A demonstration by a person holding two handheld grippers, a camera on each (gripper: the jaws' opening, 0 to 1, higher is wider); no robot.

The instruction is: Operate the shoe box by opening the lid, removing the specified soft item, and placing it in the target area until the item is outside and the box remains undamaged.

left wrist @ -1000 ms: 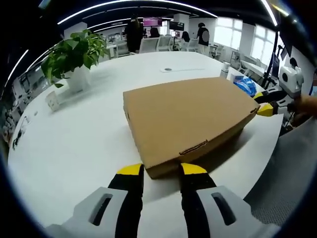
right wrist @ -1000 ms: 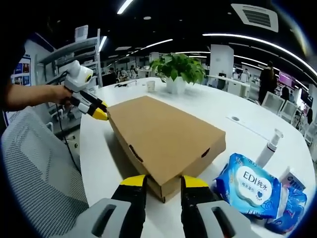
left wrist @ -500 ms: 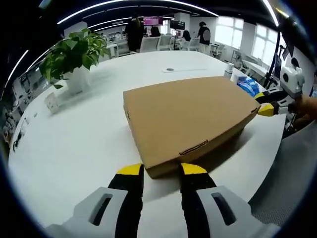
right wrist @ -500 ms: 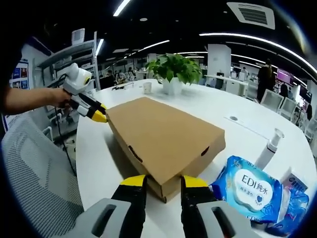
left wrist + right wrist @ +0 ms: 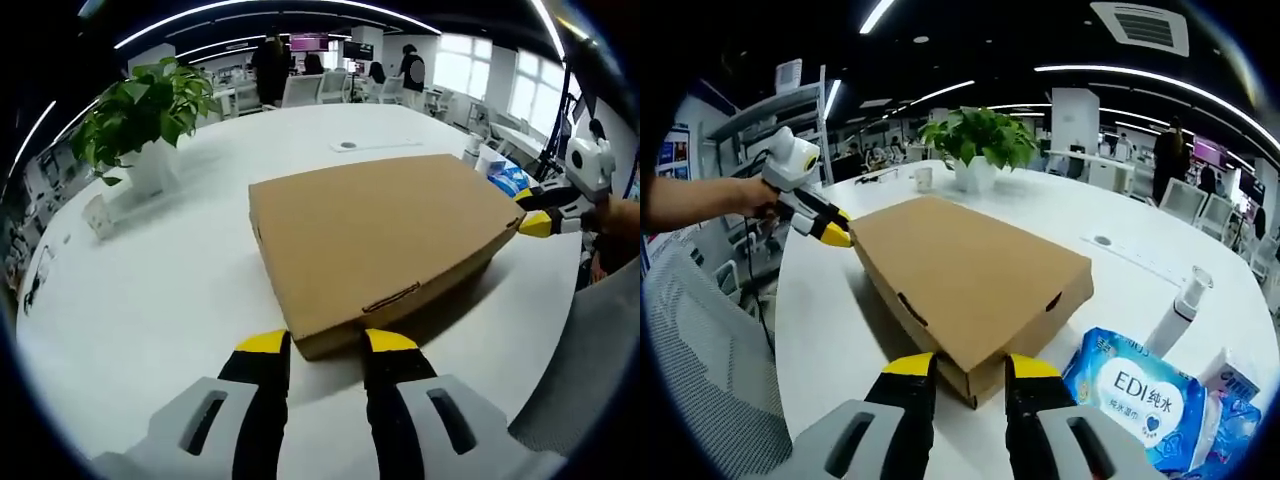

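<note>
Nothing has shifted: my left gripper (image 5: 327, 343) and right gripper (image 5: 971, 367) still straddle, unclenched, the closed flat brown cardboard box's (image 5: 380, 235) corners.

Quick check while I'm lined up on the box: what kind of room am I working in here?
Most likely an open-plan office. The cardboard shoe box lies on a large white meeting-style table with a potted plant; behind it are office chairs and desks, with strip lights overhead.
</note>
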